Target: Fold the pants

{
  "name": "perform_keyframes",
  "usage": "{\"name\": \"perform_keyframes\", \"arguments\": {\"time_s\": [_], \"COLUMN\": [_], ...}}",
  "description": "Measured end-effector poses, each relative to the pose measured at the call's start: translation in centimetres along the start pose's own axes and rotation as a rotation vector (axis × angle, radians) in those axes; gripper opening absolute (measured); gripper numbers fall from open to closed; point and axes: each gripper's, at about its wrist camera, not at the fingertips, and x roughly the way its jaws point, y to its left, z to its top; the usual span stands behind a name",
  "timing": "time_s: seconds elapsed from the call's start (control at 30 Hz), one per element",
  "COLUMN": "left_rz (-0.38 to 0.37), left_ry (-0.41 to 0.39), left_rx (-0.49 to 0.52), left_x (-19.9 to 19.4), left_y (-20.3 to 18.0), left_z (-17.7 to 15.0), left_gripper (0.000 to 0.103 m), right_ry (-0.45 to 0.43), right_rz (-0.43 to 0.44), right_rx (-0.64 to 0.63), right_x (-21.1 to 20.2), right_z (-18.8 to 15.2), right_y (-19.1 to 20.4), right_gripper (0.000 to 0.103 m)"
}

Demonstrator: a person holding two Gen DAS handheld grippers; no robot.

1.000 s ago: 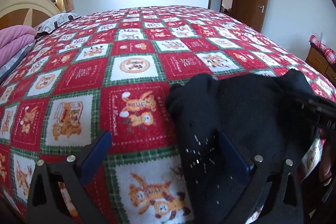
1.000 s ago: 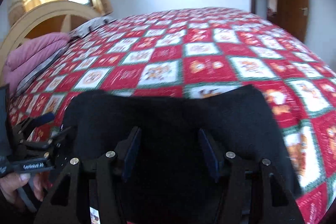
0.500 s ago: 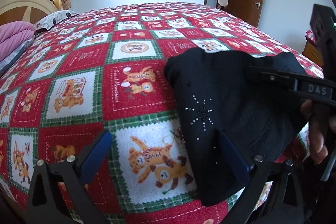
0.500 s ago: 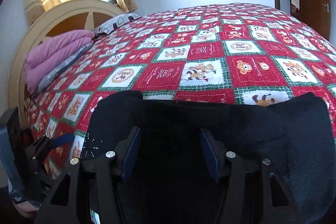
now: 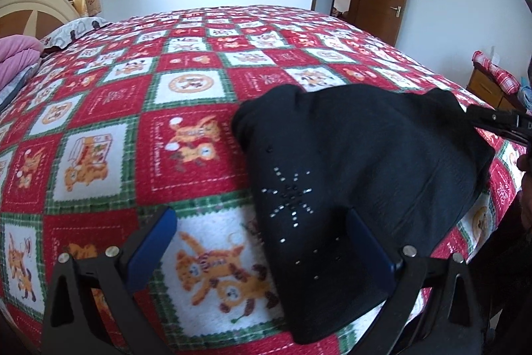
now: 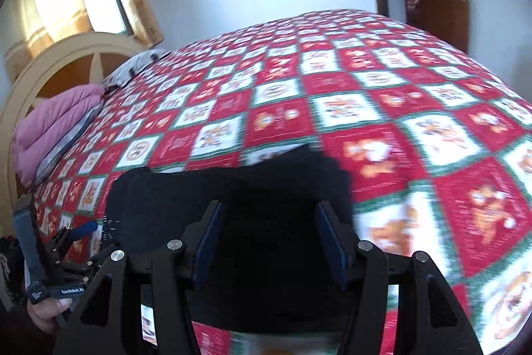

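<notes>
Lying folded on the red patchwork bed cover [image 5: 186,162], the black studded fabric pants [image 5: 359,175] seem finished; both grippers' fingers gape, next withdrawing.

Black folded pants [image 5: 359,162] lie on the bed [image 5: 139,128], on a red, white and green bear-print quilt, a rhinestone starburst showing on the near panel. The left gripper [image 5: 262,242] hangs spread wide, its right finger over the pants' near edge, its left over quilt. The right gripper [image 5: 498,122] shows at the far right edge, just beside the pants' corner.
</notes>
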Motion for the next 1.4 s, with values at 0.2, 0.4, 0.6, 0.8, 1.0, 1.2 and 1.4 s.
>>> {"name": "perform_keyframes", "arguments": {"time_s": [0.2,0.4,0.6,0.8,1.0,1.2,1.4], "left_rz": [-0.054,-0.08,-0.11,-0.12,-0.16,-0.185,-0.224], "left_ry": [-0.014,-0.031,-0.047,-0.054,-0.048,-0.049,-0.043], "left_rx": [-0.031,-0.03,-0.025,-0.022,-0.058,-0.028,-0.086], "left_x": [0.3,0.5,0.7,0.9,1.0,1.1,1.0], "left_y": [0.2,0.2,0.0,0.0,0.3,-0.7,0.1], "left_z": [0.4,0.6,0.7,0.8,1.2,1.4,1.5], "left_gripper": [0.103,0.103,0.103,0.103,0.103,0.087,0.065], "right_ry": [0.021,0.035,0.042,0.089,0.116,0.119,0.113], "right_rz": [-0.053,0.007,0.023,0.091,0.165,0.19,0.202], "right_rx": [0.122,0.184,0.173,0.117,0.201,0.228,0.229], "right_x": [-0.4,0.1,0.4,1.4,2.0,2.4,2.2], "right_z": [-0.7,-1.2,-1.7,-2.2,-2.3,-2.6,-2.8], "right_y": [-5.4,-7.2,-6.9,-5.2,-6.2,-6.2,-6.1], "right_gripper": [0.058,0.058,0.058,0.056,0.045,0.038,0.035]}}
